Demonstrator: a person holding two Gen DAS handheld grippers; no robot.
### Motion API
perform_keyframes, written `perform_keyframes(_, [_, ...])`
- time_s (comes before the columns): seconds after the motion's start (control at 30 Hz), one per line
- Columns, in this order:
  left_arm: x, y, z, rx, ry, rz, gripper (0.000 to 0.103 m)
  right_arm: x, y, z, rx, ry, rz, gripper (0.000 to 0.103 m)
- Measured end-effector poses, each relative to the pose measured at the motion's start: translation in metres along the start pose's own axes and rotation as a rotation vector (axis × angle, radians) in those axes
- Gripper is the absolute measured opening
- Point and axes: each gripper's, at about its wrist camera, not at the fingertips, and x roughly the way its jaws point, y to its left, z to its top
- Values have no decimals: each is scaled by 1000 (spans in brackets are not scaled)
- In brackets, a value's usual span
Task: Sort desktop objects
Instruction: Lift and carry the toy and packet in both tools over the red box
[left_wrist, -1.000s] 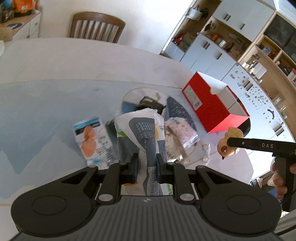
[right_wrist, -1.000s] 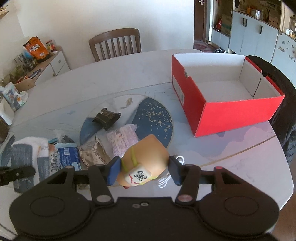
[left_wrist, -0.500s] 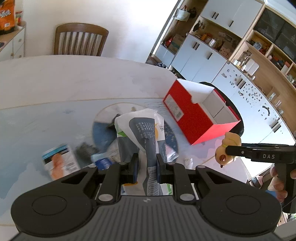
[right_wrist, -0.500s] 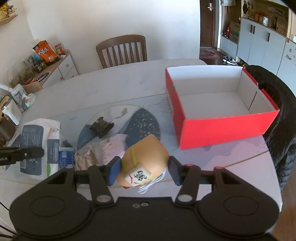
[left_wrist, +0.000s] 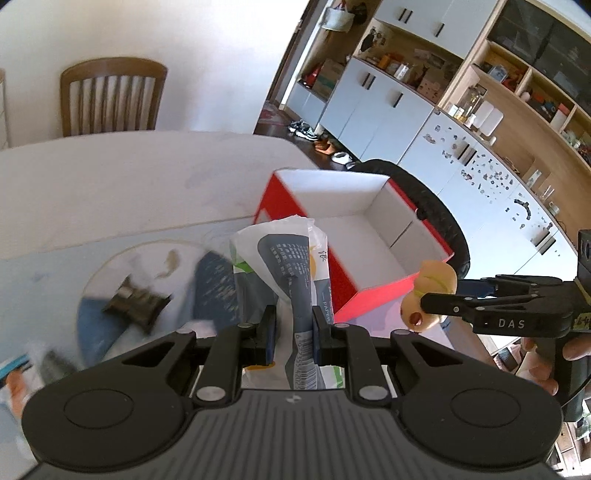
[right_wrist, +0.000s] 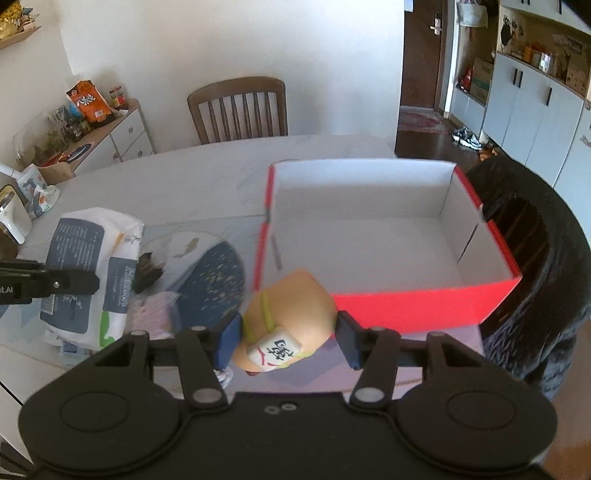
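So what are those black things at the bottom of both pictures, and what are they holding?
They are claws that a person holds, one in each hand, each with a camera looking along its two fingers. The left claw pinches a pack of paper tissues. The right claw grips a tan toy figure with a tag on it; the left camera sees it from the side. Ahead stands an empty red cardboard box on the table. A small dark packet and other wrappers lie on the table too.
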Motion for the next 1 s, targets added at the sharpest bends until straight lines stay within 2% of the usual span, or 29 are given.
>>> perform_keyframes(0.4, [47, -60, 56, 81, -5, -3, 17, 4, -59, 30, -25, -52, 14, 54])
perform_keyframes(0.63, [81, -81, 83, 109, 26, 3, 17, 16, -85, 47, -31, -59, -9, 54])
perform_keyframes(1.0, [141, -110, 92, 215, 110, 22, 17, 47, -105, 61, -76, -15, -6, 54])
